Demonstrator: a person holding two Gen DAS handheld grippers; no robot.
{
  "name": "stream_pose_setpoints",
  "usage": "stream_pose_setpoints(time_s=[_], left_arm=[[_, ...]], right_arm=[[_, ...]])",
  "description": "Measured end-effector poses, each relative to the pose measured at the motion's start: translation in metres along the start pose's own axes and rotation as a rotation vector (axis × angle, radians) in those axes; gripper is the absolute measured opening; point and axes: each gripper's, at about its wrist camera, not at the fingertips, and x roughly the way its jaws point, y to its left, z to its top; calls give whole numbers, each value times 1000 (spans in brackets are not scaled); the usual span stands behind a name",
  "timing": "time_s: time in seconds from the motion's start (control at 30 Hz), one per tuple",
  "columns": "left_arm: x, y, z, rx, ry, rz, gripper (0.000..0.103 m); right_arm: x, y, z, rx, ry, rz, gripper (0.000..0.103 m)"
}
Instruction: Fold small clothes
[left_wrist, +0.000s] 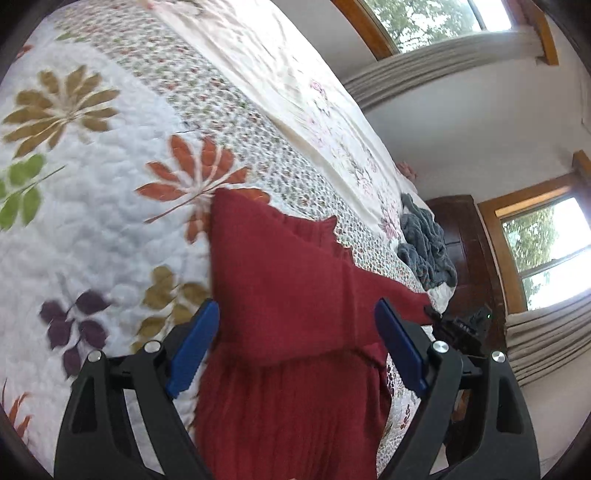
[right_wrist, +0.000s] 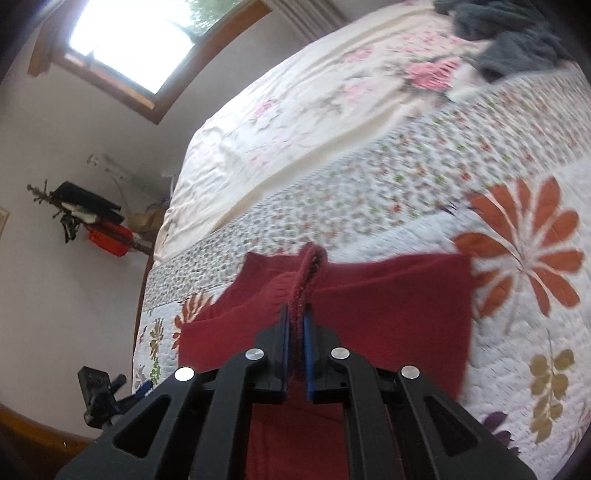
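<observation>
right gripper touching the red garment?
Touching. The right wrist view shows the right gripper pinching a raised edge of the red garment between its blue pads.

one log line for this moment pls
task: fold small clothes | left gripper: open above red garment | right gripper: shut on red garment | surface: floral quilt

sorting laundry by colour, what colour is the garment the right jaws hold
Dark red garment, clearest in the right wrist view.

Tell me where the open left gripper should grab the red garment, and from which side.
Probably the free corner of the red garment on the flowered quilt, coming from the left gripper's own side: that flap lies flat and loose, while the right gripper pinches a ridge opposite.
</observation>
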Motion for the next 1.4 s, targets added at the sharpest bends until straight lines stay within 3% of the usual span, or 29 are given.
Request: stream_pose_setpoints(time_s=[0.33, 0.43, 0.5, 0.63, 0.67, 0.7, 0.73, 0.83, 0.93, 1.03, 1.17, 1.27, 1.33, 1.4], left_arm=[[81, -13, 8, 84, 163, 60, 85], [99, -2, 10, 65, 211, 98, 84], [101, -1, 15, 59, 215, 76, 84], [98, -6, 28, 52, 183, 48, 84], [99, -7, 31, 40, 178, 46, 84], [103, -4, 35, 27, 177, 52, 84], [106, -3, 36, 22, 181, 62, 84], [123, 2, 35, 30, 216, 126, 84], [133, 0, 35, 71, 244, 161, 83], [123, -10, 41, 89, 217, 109, 83], [115, -15, 55, 109, 153, 98, 83], [133, 1, 62, 48, 183, 114, 83], [147, 12, 62, 39, 210, 147, 83], [150, 13, 61, 43, 211, 161, 81]], right_arm=[[40, -89, -42, 171, 82, -43, 7], [43, -107, -47, 244, 82, 3, 17], [36, -115, -46, 290, 55, 47, 27], [41, -119, -42, 309, 80, 72, 30], [46, -116, -42, 289, 101, 66, 27], [49, -113, -42, 267, 116, 51, 10], [50, -106, -42, 231, 119, 19, 6], [41, -100, -43, 186, 66, -25, 6], [49, -111, -49, 206, 84, -68, 6], [42, -103, -44, 178, 56, -17, 8], [22, -93, -22, 156, -61, 4, 10], [40, -91, -10, 157, -12, 41, 10], [59, -99, -7, 166, 45, 13, 10], [72, -118, -7, 192, 78, -29, 0]])
